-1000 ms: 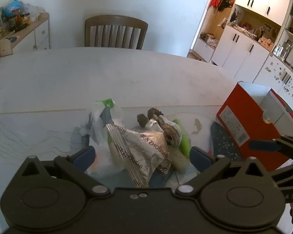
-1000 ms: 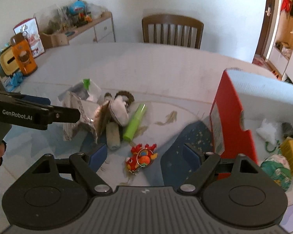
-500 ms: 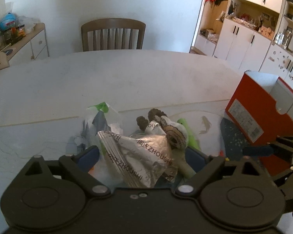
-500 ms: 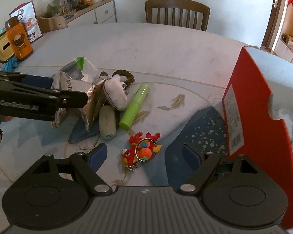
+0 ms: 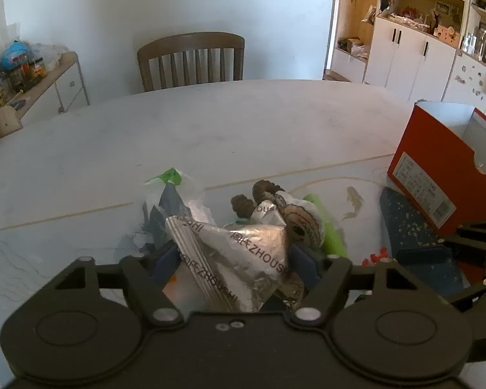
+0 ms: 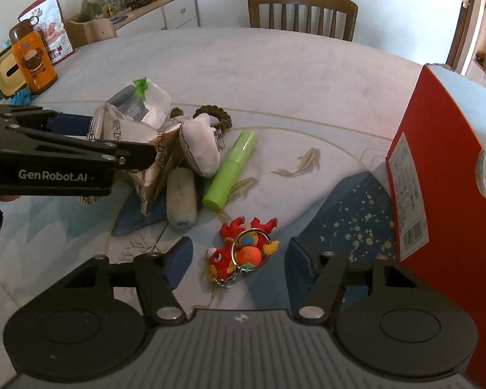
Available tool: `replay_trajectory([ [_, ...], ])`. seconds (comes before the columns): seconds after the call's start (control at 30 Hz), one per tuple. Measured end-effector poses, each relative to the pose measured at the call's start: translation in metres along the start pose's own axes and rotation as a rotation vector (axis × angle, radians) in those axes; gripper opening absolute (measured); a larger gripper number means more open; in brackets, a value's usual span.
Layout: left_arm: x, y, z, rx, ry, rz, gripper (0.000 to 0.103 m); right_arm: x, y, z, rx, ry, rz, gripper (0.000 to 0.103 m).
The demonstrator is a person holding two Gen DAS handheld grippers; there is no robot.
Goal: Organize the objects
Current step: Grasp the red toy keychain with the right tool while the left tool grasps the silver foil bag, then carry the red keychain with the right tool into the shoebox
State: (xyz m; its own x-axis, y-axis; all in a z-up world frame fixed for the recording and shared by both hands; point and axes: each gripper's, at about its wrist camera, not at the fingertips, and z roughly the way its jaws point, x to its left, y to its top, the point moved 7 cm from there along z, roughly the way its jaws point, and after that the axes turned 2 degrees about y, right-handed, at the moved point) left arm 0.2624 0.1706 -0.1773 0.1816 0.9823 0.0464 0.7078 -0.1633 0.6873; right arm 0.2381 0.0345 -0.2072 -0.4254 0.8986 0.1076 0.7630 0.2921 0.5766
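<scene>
**Two grippers lined up on two pick targets**

Right gripper (image 6: pixel 238 257): fingers spread, straddling red dragon keychain (image 6: pixel 241 251) on table (image 6: pixel 275 74), nothing gripped; placed for a direct close. Left gripper (image 5: pixel 235 257): fingers either side of silver foil packet (image 5: pixel 243 256); firm pinch or mere contact, cannot tell. Beyond: plush toy (image 6: pixel 201 149), green tube (image 6: pixel 231 170). Red box (image 6: pixel 437 175) open at right, likely destination.

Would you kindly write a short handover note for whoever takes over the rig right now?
Left gripper: fingers either side of the silver foil packet; contact unclear.
Right gripper: open, low over the red dragon keychain, nothing held.
Still on the table: grey roll, green tube, white plush, clear bag.
Red box stands at right; its contents are out of view.
</scene>
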Motion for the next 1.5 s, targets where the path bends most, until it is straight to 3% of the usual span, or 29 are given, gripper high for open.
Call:
replay_trajectory([
  [0.13,0.000,-0.001,-0.003,-0.002,0.014,0.004,0.069,0.000,0.002,0.002,-0.007,-0.003,-0.011,0.057],
  [0.33,0.000,-0.001,-0.007,-0.004,0.015,-0.004,0.055,-0.003,0.002,0.002,-0.003,-0.015,-0.005,0.047],
  [0.4,0.000,-0.001,-0.009,-0.005,0.017,-0.006,0.051,-0.003,0.001,0.001,-0.005,-0.023,-0.006,0.039],
  [0.6,0.000,-0.002,-0.016,-0.006,0.016,-0.019,0.043,-0.005,-0.002,-0.004,-0.002,-0.011,0.014,0.038],
  [0.97,-0.007,-0.008,-0.040,-0.008,-0.004,-0.049,0.042,-0.003,-0.010,-0.041,-0.044,0.035,0.045,0.038],
  [1.2,-0.021,-0.026,-0.052,0.022,-0.080,-0.036,0.043,-0.002,-0.020,-0.063,-0.049,0.063,0.048,0.038],
  [1.5,-0.033,-0.039,-0.060,0.016,-0.063,0.014,0.048,-0.007,-0.030,-0.075,-0.052,0.056,0.055,0.038],
])
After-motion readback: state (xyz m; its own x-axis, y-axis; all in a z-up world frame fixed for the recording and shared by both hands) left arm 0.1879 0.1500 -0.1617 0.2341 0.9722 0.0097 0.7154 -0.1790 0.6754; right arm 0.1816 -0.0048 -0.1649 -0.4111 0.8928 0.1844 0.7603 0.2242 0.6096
